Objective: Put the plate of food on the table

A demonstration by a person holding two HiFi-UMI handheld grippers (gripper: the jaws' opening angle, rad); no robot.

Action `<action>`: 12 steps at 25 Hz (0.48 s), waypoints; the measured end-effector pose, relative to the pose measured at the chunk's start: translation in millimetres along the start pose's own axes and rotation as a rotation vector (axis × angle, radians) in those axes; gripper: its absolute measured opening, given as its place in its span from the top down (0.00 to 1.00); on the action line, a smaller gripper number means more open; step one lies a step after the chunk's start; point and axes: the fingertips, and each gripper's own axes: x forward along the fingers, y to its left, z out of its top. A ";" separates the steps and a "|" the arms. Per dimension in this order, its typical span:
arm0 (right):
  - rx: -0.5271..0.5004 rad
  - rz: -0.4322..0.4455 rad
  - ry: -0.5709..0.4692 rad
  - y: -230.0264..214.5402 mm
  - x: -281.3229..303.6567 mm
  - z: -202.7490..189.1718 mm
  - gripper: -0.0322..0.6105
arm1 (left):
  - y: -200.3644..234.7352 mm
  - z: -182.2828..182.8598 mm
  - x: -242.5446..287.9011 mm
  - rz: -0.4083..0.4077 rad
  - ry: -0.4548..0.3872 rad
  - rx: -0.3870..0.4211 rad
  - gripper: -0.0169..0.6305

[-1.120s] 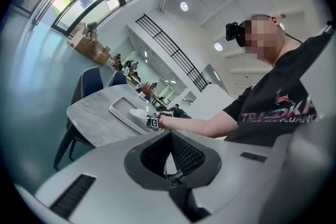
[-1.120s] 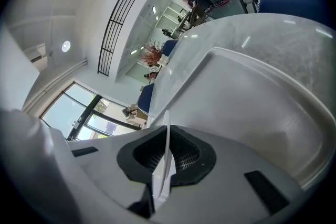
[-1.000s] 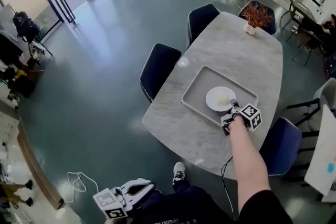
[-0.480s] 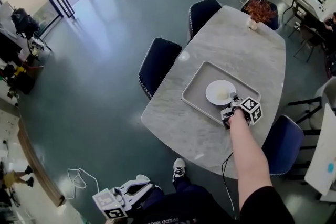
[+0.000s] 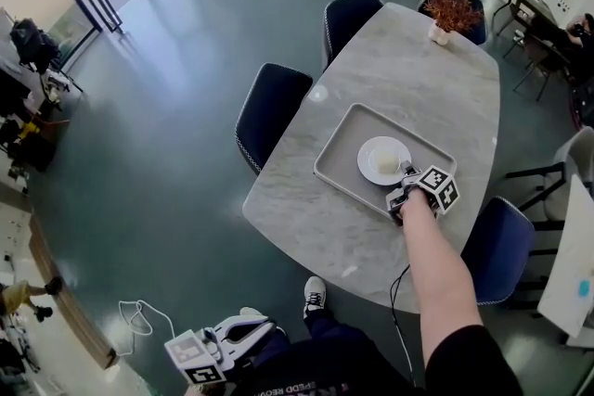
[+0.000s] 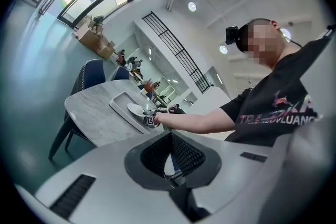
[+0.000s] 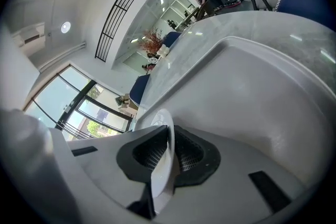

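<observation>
Left gripper (image 5: 260, 331) hangs low by the person's leg, off the worktop (image 5: 418, 88); fingers closed together, nothing held. Right gripper (image 5: 405, 184) is out over the marble worktop, fingers clamped on the near rim of 1 white plate (image 5: 371, 158). The plate carries 1 pale piece of food (image 5: 390, 165). The plate is inside 1 grey tray (image 5: 336, 184), in its right half. Cannot tell whether it rests or is raised. 4 dark blue chairs (image 5: 269, 111) surround the worktop. 1 potted plant (image 5: 450, 14) stands at the far end.
</observation>
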 end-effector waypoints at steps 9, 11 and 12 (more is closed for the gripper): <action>-0.240 -0.132 0.108 -9.8 3.9 -8.0 0.85 | 2.6 2.0 -2.1 -0.003 -0.014 -0.028 0.96; -0.291 -0.152 0.122 -9.2 3.9 -9.1 0.84 | 2.8 1.8 -3.4 -0.003 -0.011 -0.024 0.96; -0.314 -0.164 0.127 -8.9 3.9 -9.0 0.84 | 2.7 1.5 -3.7 -0.003 -0.007 -0.019 0.96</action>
